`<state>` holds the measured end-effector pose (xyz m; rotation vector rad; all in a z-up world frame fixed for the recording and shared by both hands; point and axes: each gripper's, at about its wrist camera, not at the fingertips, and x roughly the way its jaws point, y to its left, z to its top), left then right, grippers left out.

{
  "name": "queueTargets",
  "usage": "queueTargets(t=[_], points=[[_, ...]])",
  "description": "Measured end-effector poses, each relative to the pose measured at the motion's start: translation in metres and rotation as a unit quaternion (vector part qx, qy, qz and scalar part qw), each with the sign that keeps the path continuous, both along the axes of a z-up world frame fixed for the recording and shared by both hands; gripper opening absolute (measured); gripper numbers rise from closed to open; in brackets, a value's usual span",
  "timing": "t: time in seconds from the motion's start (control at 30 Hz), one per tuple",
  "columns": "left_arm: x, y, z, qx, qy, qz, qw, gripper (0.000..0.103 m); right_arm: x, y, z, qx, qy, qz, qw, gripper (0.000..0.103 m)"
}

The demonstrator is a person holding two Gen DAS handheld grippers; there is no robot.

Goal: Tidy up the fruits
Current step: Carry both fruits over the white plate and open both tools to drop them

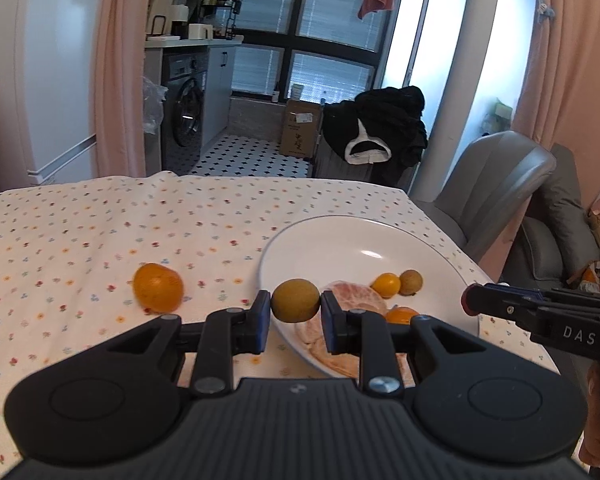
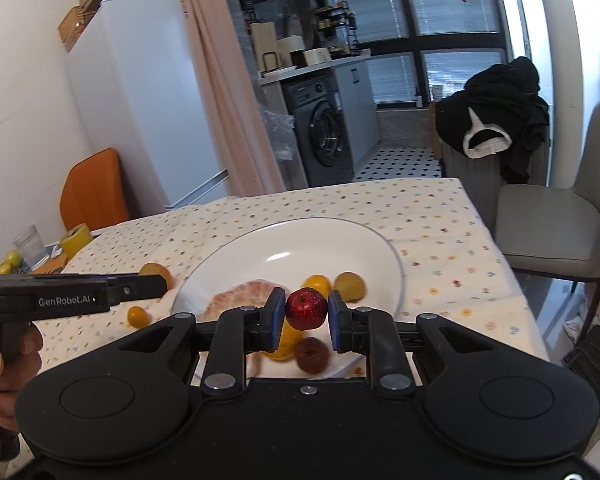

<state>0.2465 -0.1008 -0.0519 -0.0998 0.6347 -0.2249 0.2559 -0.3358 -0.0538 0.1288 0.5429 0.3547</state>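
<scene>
In the left wrist view my left gripper (image 1: 295, 307) is shut on an olive-brown round fruit (image 1: 295, 300), held just above the near-left rim of the white plate (image 1: 340, 236). On the plate lie a peeled citrus piece (image 1: 356, 296), small orange fruits (image 1: 385, 285) and another olive-brown fruit (image 1: 411, 282). A mandarin (image 1: 158, 290) rests on the flowered cloth to the left. My right gripper (image 2: 305, 312) is shut on a small red fruit (image 2: 306, 308) above the near part of the plate (image 2: 292, 240); a darker red fruit (image 2: 312, 354) lies below it.
A grey chair (image 2: 552, 232) stands off the table's right edge. A glass (image 2: 30, 246) and a yellow tape roll (image 2: 76, 236) sit at the far left. A small orange fruit (image 2: 137, 316) lies on the cloth beside the plate.
</scene>
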Motion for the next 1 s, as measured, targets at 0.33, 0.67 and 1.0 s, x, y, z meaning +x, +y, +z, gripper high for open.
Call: queueTargets(t=[0.33, 0.67, 1.0], points=[[0.013, -0.021, -0.001, -0.043, -0.002, -0.022, 0.9988, 0.031, 0.001, -0.015, -0.004, 0.004, 0.0, -0.017, 1.0, 0.021], [0.013, -0.004, 0.002, -0.032, 0.004, 0.019, 0.9993, 0.033, 0.009, -0.008, -0.011, 0.017, 0.006, -0.009, 1.0, 0.031], [-0.001, 0.014, 0.004, -0.033, -0.006, 0.045, 0.9984, 0.064, -0.002, 0.001, -0.008, 0.005, -0.001, 0.003, 1.0, 0.064]])
